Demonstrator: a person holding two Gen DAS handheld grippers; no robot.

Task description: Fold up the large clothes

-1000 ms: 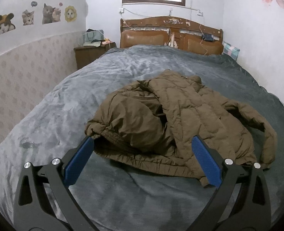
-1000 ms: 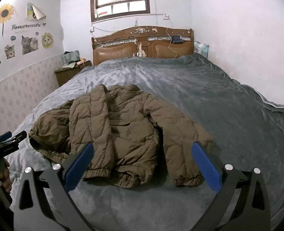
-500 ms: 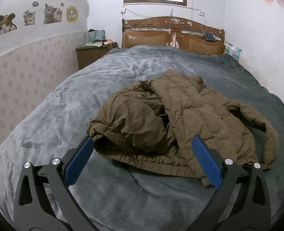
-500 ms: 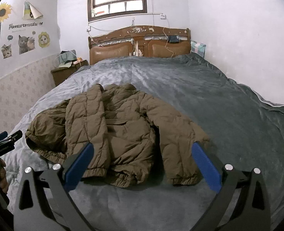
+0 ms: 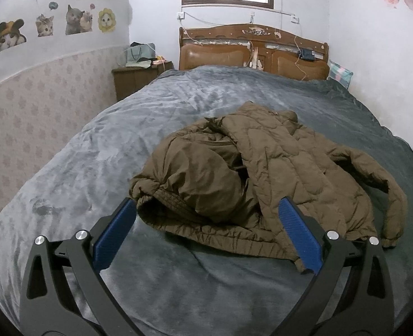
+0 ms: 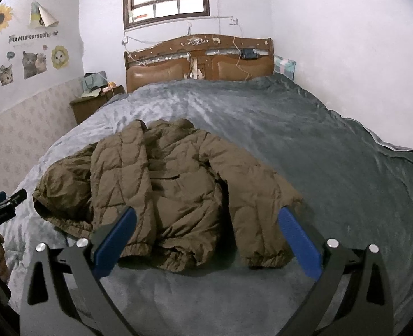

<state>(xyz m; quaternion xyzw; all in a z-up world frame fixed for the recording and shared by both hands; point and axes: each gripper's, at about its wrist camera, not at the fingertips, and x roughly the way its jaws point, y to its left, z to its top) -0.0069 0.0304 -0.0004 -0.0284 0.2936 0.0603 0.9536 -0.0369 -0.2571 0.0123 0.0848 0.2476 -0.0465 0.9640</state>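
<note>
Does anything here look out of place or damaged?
The jacket lies crumpled on the bed, one side bunched over itself, not spread flat. The headboard looks worn, with cables hanging over it. Both grippers, left and right, are open and hold nothing.

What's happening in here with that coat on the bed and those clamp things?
A person is about to fold a brown puffer jacket that lies crumpled on a grey blanket covering the bed. They hold a hand-held gripper in each hand: the left hand-held gripper and the right hand-held gripper. Both are open, empty and poised over the jacket's near hem, touching nothing. The jacket is unfolded, one sleeve trailing toward the near edge.
</note>
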